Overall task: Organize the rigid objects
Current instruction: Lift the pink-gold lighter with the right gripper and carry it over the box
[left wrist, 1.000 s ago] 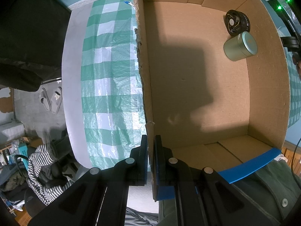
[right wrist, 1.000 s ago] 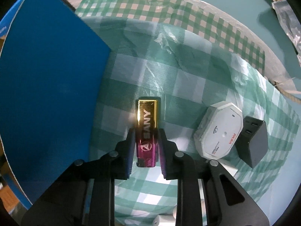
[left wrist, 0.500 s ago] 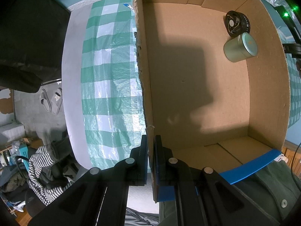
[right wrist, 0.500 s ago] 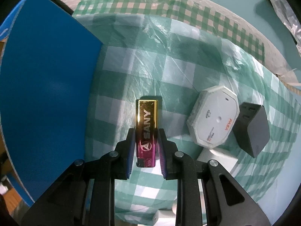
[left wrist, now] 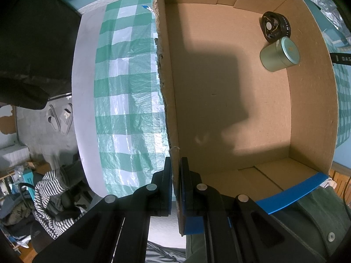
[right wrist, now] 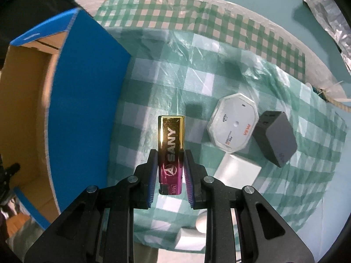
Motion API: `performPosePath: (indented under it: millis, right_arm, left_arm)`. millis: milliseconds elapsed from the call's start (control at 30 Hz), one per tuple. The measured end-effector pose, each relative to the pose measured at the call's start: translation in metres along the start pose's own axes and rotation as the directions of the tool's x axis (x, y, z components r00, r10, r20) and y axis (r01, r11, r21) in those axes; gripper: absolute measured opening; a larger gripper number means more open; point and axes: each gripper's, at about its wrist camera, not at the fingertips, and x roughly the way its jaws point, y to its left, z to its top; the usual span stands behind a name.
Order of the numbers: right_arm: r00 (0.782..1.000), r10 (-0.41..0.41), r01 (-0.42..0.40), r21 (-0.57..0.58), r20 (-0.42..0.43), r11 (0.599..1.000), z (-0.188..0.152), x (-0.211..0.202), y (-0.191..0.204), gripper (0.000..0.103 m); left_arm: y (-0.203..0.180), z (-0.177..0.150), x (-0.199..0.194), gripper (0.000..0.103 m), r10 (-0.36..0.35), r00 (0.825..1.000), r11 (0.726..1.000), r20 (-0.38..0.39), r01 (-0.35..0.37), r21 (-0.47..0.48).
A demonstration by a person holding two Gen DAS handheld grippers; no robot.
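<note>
My left gripper (left wrist: 175, 171) is shut on the left wall of an open cardboard box (left wrist: 169, 100), one finger inside and one outside. On the box floor at the far right lie a pale green round tin (left wrist: 278, 57) and a black round fan-like part (left wrist: 275, 26). My right gripper (right wrist: 170, 164) is shut on a gold and magenta lighter marked SANY (right wrist: 171, 144), held above the green checked cloth (right wrist: 153, 83). The box, blue on the outside (right wrist: 85, 100), stands to the left of the lighter.
On the cloth right of the lighter lie a white octagonal device (right wrist: 233, 122), a dark grey charger block (right wrist: 276, 138) and a white block (right wrist: 238, 172). Smaller white pieces (right wrist: 190, 239) sit near the front edge. A person's green garment (left wrist: 307, 219) is beside the box; slippers (left wrist: 60, 118) lie on the floor.
The right gripper has risen with the lighter and shifted; the box's open top now shows at the left, and the white and grey devices look smaller. The left gripper has stayed put.
</note>
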Motion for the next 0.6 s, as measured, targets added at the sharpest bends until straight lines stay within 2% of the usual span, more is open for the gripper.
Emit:
performPosePath:
  millis: [600]
  right_arm:
    - [0.997,0.002,0.006,-0.116,0.076,0.993,0.0,-0.069,0.03,0.023]
  left_arm:
    - [0.0,0.0,-0.003,0.006,-0.002,1.0,1.0,0.008,0.002,0.001]
